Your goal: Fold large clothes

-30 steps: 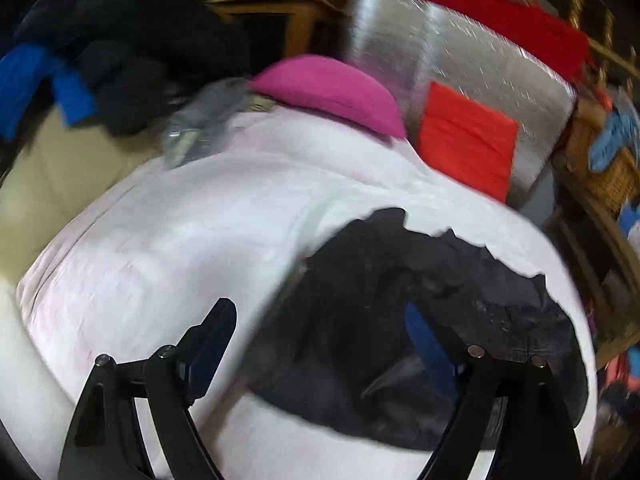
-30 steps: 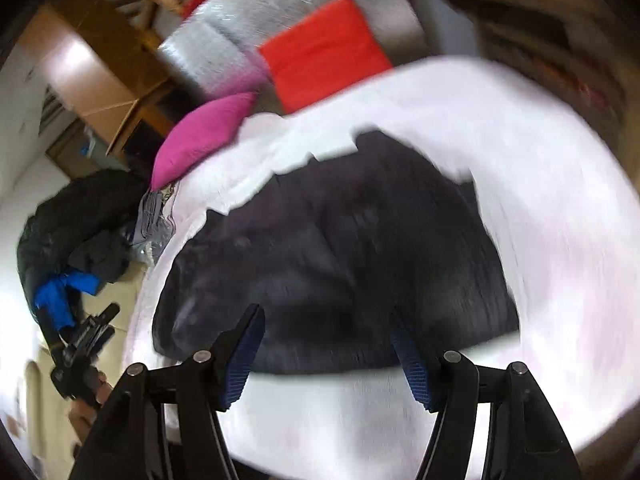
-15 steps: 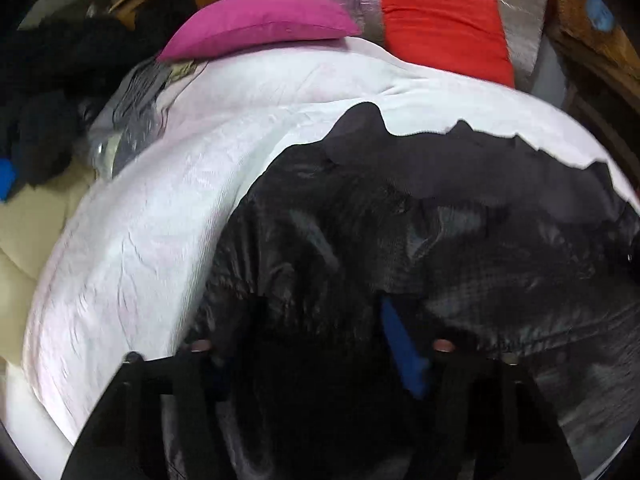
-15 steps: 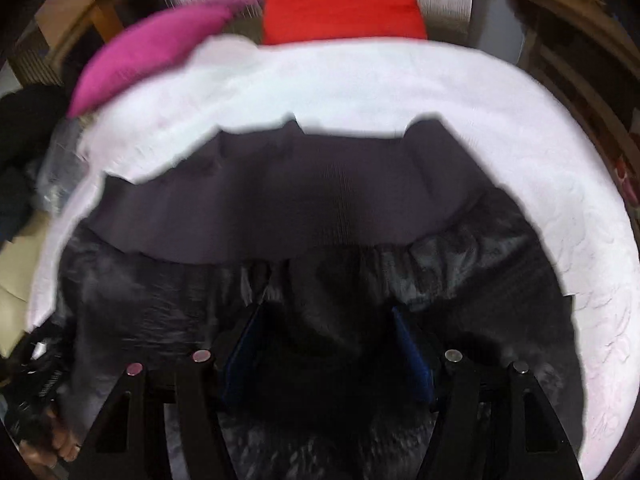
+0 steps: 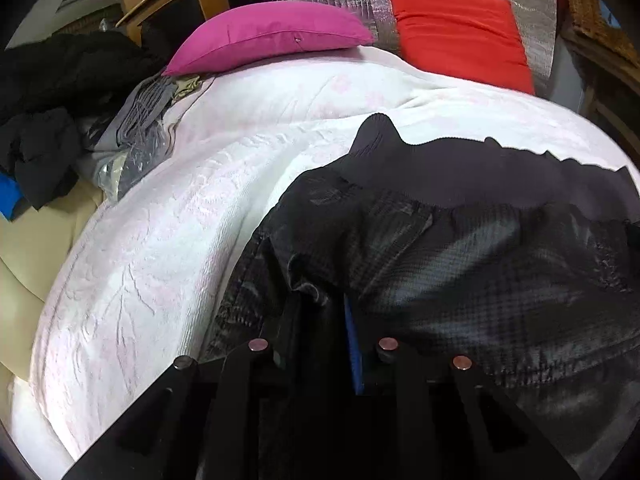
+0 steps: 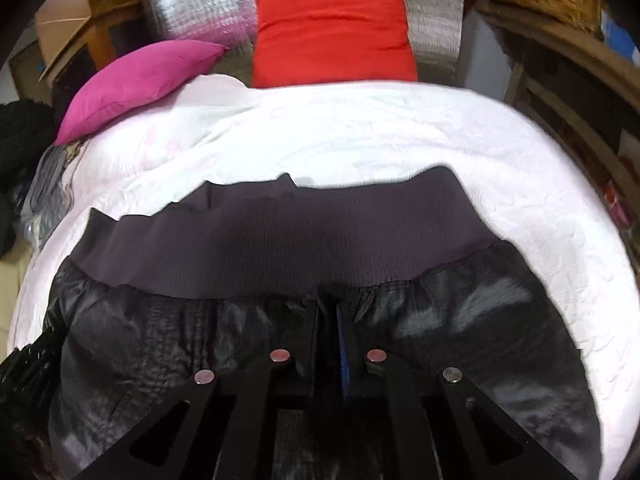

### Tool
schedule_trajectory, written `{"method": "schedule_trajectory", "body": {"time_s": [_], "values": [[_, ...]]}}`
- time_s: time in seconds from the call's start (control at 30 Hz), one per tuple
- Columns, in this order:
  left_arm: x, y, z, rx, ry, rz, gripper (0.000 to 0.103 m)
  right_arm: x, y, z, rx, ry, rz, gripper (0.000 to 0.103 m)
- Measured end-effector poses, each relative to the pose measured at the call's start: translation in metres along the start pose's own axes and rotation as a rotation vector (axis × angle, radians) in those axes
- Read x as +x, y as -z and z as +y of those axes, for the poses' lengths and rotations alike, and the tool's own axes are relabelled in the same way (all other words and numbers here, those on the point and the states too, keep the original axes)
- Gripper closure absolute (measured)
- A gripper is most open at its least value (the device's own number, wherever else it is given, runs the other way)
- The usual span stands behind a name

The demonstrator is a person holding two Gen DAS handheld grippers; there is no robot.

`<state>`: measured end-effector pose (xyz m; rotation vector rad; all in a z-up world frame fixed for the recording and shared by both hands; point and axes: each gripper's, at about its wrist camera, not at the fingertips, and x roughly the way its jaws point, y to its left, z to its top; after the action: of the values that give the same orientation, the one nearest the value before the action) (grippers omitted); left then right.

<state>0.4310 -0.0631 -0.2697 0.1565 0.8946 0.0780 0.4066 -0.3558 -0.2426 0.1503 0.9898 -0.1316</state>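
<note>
Left wrist: jacket (image 5: 460, 248) lies on the white bedspread (image 5: 168, 240); left gripper (image 5: 320, 304), jaws just closing, pinches a fold at its near edge. Right wrist: right gripper (image 6: 328, 312), just closed, clamps jacket fabric below the ribbed hem (image 6: 280, 248).

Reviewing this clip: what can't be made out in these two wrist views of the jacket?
- Jacket: near part cut off by the bottom edge and hidden by the right gripper.
- Left gripper: its dark pads merge with the cloth they pinch.
- Dark clothes pile: left wrist view, too dark to sort.
</note>
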Motion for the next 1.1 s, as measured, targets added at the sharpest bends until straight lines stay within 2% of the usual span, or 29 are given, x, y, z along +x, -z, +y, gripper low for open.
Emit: {"method": "schedule_trajectory", "body": {"time_s": [0.1, 0.17, 0.23, 0.27, 0.3, 0.37, 0.4, 0.47, 0.57, 0.67, 0.73, 0.83, 0.97, 1.03, 1.1], "values": [[-0.003, 0.000, -0.001, 0.013, -0.001, 0.001, 0.080, 0.010, 0.004, -0.003, 0.007, -0.011, 0.013, 0.094], [-0.007, -0.001, 0.005, -0.004, 0.026, 0.010, 0.076, 0.007, 0.002, -0.009, 0.034, -0.055, 0.017, 0.091], [-0.013, -0.001, 0.012, -0.021, 0.050, 0.014, 0.072, -0.002, 0.003, -0.022, 0.085, -0.143, 0.031, 0.089], [-0.020, -0.001, 0.017, -0.036, 0.065, 0.010, 0.068, -0.007, 0.005, -0.027, 0.107, -0.175, 0.035, 0.085], [-0.026, -0.001, 0.021, -0.045, 0.078, -0.002, 0.059, -0.014, 0.007, -0.032, 0.125, -0.207, 0.035, 0.075], [-0.038, 0.001, 0.025, -0.052, 0.078, -0.035, 0.048, -0.028, 0.010, -0.038, 0.140, -0.254, 0.007, 0.038], [-0.045, 0.002, 0.026, -0.048, 0.073, -0.051, 0.043, -0.044, 0.015, -0.044, 0.162, -0.282, -0.037, 0.018], [-0.060, 0.005, 0.030, -0.036, 0.061, -0.093, 0.041, -0.064, 0.022, -0.049, 0.179, -0.319, -0.107, 0.018], [-0.072, 0.012, 0.034, -0.023, 0.067, -0.112, 0.037, -0.090, 0.036, -0.056, 0.152, -0.341, -0.123, 0.019], [-0.068, 0.018, 0.034, -0.007, 0.091, -0.079, 0.036, -0.097, 0.052, -0.057, 0.140, -0.358, -0.102, 0.023], [-0.066, 0.022, 0.029, 0.014, 0.094, -0.059, 0.036, -0.099, 0.062, -0.054, 0.129, -0.350, -0.082, 0.038], [-0.060, 0.031, 0.015, 0.070, 0.075, -0.038, 0.036, -0.093, 0.073, -0.044, 0.091, -0.312, -0.037, 0.051], [-0.049, 0.039, 0.003, 0.106, 0.048, -0.009, 0.036, -0.055, 0.086, -0.032, 0.059, -0.242, 0.103, 0.051], [-0.051, 0.039, 0.001, 0.121, 0.035, -0.017, 0.036, -0.054, 0.087, -0.028, 0.037, -0.231, 0.109, 0.051], [-0.052, 0.039, 0.003, 0.120, 0.040, -0.021, 0.036, -0.063, 0.082, -0.030, 0.059, -0.270, 0.095, 0.051]]}}
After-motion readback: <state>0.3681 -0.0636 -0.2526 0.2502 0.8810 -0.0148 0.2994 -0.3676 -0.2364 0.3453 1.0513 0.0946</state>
